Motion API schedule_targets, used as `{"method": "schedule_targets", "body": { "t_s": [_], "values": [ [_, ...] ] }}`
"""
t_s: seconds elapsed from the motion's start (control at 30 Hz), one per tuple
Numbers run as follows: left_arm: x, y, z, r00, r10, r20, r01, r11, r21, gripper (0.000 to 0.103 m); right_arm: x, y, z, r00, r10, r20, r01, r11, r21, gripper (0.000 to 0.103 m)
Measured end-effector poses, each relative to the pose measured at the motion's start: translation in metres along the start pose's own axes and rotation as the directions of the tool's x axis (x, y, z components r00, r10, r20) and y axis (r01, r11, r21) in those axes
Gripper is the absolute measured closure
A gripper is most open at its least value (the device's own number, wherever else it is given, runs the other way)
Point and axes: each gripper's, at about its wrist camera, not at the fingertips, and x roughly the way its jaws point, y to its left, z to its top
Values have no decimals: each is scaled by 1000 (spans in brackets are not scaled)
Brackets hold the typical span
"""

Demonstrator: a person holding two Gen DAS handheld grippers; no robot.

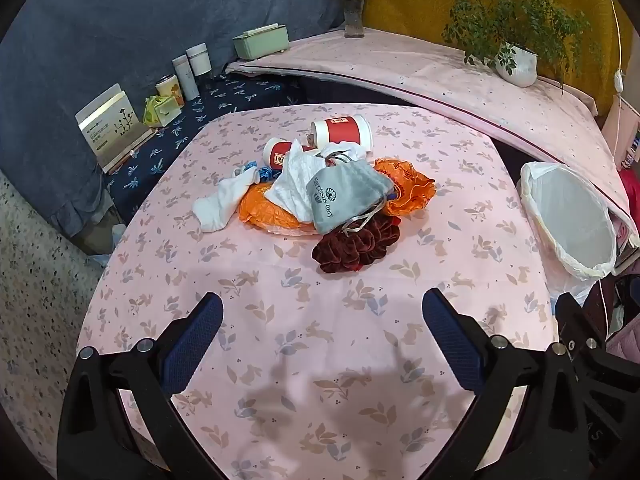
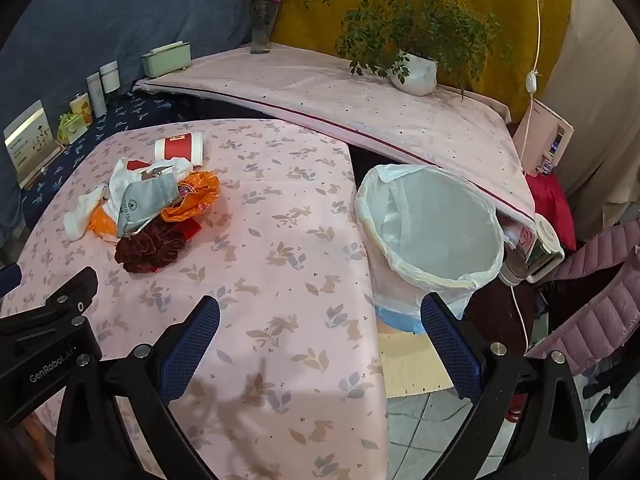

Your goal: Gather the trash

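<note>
A heap of trash lies on the pink patterned tablecloth (image 1: 304, 344): two red-and-white paper cups (image 1: 342, 132), white tissues (image 1: 294, 182), a grey pouch (image 1: 344, 196), orange wrappers (image 1: 412, 190), a white sock (image 1: 224, 202) and a dark red scrunchie (image 1: 358, 246). My left gripper (image 1: 322, 320) hovers open over bare cloth, short of the heap. My right gripper (image 2: 320, 322) is open too, above the table's right edge, with the heap (image 2: 148, 208) far to its left. A bin lined with a white bag (image 2: 430, 224) stands on the floor right of the table.
A raised pink-covered ledge (image 2: 360, 100) behind the table holds a potted plant (image 2: 416, 70), a flower vase (image 2: 262, 30) and a green box (image 2: 166, 58). Bottles and cartons (image 1: 176, 84) stand on a blue cloth at the left. A quilted jacket (image 2: 596, 296) hangs at the right.
</note>
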Motion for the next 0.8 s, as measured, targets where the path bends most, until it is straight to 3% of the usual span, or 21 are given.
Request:
{"method": "schedule_targets", "body": {
  "t_s": [0.8],
  "values": [
    [0,1,0,1000,-5,2,5,1000,-1,8,1,1,0,1000,2,1,-2,1000,-2,7]
  ]
}}
